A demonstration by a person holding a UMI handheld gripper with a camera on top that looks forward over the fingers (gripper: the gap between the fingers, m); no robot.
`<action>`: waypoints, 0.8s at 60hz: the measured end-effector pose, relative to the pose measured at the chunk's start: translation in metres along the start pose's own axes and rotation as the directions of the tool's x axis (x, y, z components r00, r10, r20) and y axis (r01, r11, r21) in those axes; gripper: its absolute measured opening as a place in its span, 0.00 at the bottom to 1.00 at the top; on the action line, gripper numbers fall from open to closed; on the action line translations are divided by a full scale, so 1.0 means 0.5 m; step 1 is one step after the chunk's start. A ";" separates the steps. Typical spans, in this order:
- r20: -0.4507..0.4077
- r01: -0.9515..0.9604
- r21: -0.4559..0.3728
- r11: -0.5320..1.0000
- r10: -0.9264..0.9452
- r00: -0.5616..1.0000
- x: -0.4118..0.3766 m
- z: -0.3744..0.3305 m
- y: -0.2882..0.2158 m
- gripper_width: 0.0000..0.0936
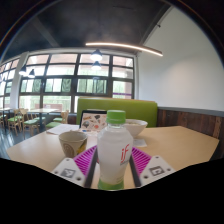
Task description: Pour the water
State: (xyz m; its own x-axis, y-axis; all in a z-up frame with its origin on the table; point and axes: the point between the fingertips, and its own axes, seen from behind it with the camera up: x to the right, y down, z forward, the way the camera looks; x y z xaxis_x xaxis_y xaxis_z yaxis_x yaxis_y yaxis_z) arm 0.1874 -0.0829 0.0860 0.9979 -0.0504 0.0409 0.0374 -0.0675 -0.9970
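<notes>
A clear plastic bottle (pixel 113 140) with a green cap, a white label with red lettering and a greenish base stands upright between my fingers. My gripper (pixel 113 158) is shut on the bottle, with the pink pads (pixel 87 160) pressing its sides at label height. Just ahead and to the left of the left finger, an olive-green cup (pixel 72 143) stands on the wooden table (pixel 175 143). The bottle hides its own foot and the table right under it.
A white bowl (pixel 136 128) sits beyond the bottle to the right. A printed card or box (pixel 93 121) and papers (pixel 62 129) lie at the table's far side. Behind them runs a green bench (pixel 145 108), with chairs and large windows to the left.
</notes>
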 end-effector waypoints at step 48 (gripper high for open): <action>-0.150 0.968 -0.158 0.195 -0.974 0.172 -0.019 0.187 -0.174 0.31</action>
State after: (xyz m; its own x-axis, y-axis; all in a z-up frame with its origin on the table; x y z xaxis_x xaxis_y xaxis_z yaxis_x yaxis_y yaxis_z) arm 0.1795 0.0168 0.1663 0.1274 -0.0919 0.9876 0.9649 -0.2192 -0.1449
